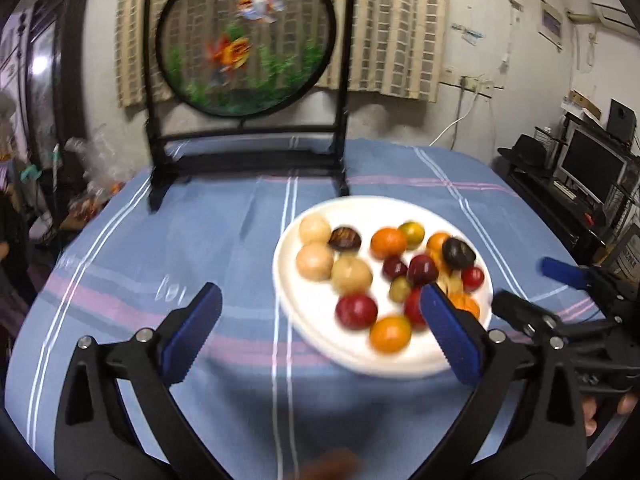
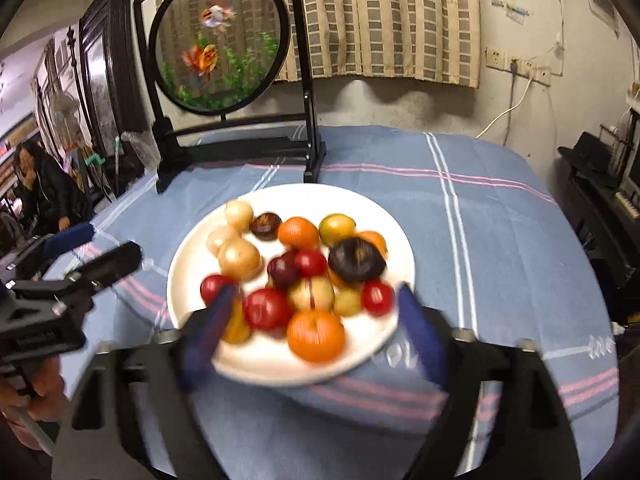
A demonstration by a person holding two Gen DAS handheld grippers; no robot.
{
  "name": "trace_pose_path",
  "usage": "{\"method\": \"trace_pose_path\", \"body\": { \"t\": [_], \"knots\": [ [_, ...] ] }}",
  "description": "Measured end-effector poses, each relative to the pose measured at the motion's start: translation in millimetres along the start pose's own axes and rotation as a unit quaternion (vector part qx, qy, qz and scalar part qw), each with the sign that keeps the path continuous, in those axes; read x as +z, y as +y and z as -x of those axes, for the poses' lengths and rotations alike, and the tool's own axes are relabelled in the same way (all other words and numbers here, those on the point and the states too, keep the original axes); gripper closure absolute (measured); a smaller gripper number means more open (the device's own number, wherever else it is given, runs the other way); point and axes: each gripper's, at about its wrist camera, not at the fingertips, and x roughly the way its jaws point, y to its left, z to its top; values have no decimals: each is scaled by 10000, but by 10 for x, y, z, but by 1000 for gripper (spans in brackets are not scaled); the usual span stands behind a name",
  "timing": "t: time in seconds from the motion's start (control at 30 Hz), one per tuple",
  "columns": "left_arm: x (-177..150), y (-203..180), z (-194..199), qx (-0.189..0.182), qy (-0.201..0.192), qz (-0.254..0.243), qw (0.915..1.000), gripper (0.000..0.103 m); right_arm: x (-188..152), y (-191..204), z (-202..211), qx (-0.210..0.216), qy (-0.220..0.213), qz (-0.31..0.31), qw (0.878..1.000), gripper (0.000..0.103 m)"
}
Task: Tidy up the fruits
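A white plate point(image 1: 316, 312) sits on the blue striped tablecloth and holds several small fruits: pale round ones point(image 1: 314, 261), red ones point(image 1: 356, 311), oranges point(image 1: 388, 243) and dark ones point(image 1: 458, 253). My left gripper point(image 1: 320, 300) is open and empty, its right finger over the plate's near edge. My right gripper point(image 2: 316, 304) is open and empty, its fingers either side of the plate's point(image 2: 188, 276) near fruits, above an orange point(image 2: 316, 335). The right gripper also shows in the left wrist view point(image 1: 532, 284), and the left gripper in the right wrist view point(image 2: 96, 248).
A black stand with a round goldfish screen point(image 1: 244, 36) stands at the back of the table point(image 1: 200, 216). A curtain hangs behind. Dark shelves with a monitor point(image 1: 592, 164) are to the right. A person point(image 2: 44, 188) is at the far left.
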Motion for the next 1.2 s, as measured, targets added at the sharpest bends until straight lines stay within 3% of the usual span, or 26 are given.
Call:
{"method": "trace_pose_path", "body": {
  "t": [0.13,0.27,0.37,0.5,0.7,1.2],
  "knots": [
    [-263,79,178,97,212,181,9996,2,-328,87,207,-84,212,200,9995,1],
    [-520,103,399,234,138,228,9994,2,-649,120,401,-233,108,303,9992,1],
    [-689,74,515,353,46,124,9993,2,-815,140,565,-149,56,296,9994,1],
    [-850,-16,527,228,97,-264,9993,2,-943,151,728,-19,-60,309,9995,1],
    [-891,-103,560,244,-21,-562,9981,2,-1007,216,733,-452,-97,649,9968,1],
    [-887,-55,611,177,-76,-422,9989,2,-1005,185,693,-539,-18,657,9964,1]
  ]
}}
